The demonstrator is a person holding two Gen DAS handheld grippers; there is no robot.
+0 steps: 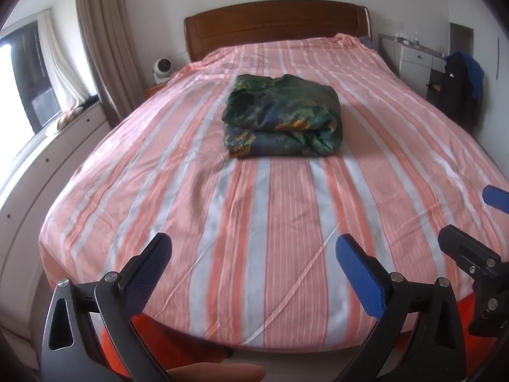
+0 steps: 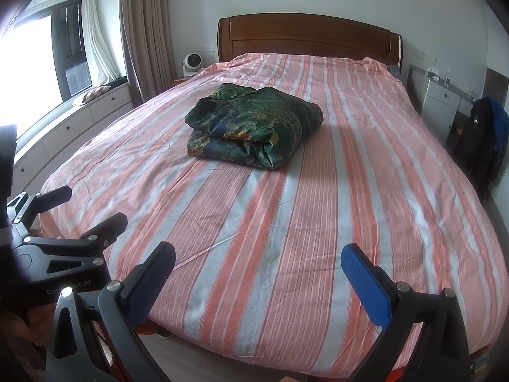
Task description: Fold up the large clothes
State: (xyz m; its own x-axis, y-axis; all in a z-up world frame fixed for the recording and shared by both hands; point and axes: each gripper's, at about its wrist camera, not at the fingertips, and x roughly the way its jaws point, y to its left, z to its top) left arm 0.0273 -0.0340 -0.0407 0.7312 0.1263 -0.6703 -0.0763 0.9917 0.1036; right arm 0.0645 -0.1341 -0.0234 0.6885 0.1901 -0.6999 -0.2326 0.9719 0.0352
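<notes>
A dark green patterned garment (image 1: 281, 116) lies folded in a thick bundle on the middle of the pink striped bed (image 1: 241, 229); it also shows in the right wrist view (image 2: 251, 125). My left gripper (image 1: 254, 254) is open and empty, held over the foot of the bed, well short of the garment. My right gripper (image 2: 259, 262) is open and empty, also at the foot of the bed. In the left wrist view the right gripper (image 1: 470, 222) shows at the right edge. In the right wrist view the left gripper (image 2: 82, 207) shows at the left edge.
A wooden headboard (image 1: 276, 25) stands at the far end. White drawers (image 1: 41, 165) and a window run along the left. A small white fan (image 2: 191, 62) sits by the headboard. A white cabinet (image 2: 445, 102) and a chair with dark clothes (image 2: 483, 133) stand to the right.
</notes>
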